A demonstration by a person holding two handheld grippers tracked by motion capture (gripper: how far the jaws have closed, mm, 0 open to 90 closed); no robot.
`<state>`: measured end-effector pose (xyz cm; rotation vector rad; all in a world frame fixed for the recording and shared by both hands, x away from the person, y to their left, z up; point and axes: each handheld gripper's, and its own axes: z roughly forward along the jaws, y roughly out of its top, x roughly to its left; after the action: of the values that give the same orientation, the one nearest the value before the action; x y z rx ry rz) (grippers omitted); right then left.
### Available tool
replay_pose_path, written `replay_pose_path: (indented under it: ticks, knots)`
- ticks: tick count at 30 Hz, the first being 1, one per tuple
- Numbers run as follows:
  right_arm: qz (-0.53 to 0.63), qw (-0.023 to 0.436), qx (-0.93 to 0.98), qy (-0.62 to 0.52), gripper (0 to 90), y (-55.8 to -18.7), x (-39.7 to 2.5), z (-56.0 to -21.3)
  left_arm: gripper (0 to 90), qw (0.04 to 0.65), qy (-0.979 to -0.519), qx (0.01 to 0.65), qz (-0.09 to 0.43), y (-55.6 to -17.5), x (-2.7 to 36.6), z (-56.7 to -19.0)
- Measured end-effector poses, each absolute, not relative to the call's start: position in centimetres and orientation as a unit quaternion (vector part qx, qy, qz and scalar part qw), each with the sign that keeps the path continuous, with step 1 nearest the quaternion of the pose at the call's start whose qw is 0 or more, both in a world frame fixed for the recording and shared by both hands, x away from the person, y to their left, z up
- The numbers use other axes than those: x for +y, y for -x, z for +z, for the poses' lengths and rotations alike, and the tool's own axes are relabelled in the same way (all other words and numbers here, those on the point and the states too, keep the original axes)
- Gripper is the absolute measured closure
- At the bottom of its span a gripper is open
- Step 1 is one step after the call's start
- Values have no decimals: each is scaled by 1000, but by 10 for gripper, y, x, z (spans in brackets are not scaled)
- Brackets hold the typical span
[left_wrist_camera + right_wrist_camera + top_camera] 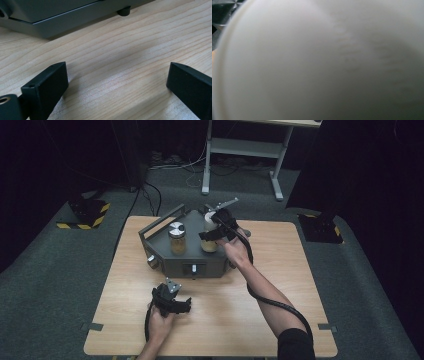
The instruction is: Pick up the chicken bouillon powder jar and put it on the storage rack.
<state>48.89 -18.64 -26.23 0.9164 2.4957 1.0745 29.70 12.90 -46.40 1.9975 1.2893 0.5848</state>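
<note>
While we steady nothing: left tool rests spread near the surface's front edge.
Right tool: at white-lidded jar on grey stand, to lift it; grip unclear.

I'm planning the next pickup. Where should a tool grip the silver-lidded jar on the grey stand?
Probably the silver-lidded jar is best gripped around its glass body below the lid, from the person's side: it stands upright and a rail guards the grey stand at its back.
</note>
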Motion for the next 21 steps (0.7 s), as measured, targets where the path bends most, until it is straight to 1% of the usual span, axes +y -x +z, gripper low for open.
replay_pose_path:
  ticks: [21]
  knots:
    - [358, 145, 866, -316, 316, -493, -173, -267, 38, 340, -767, 495, 225, -297, 129, -464]
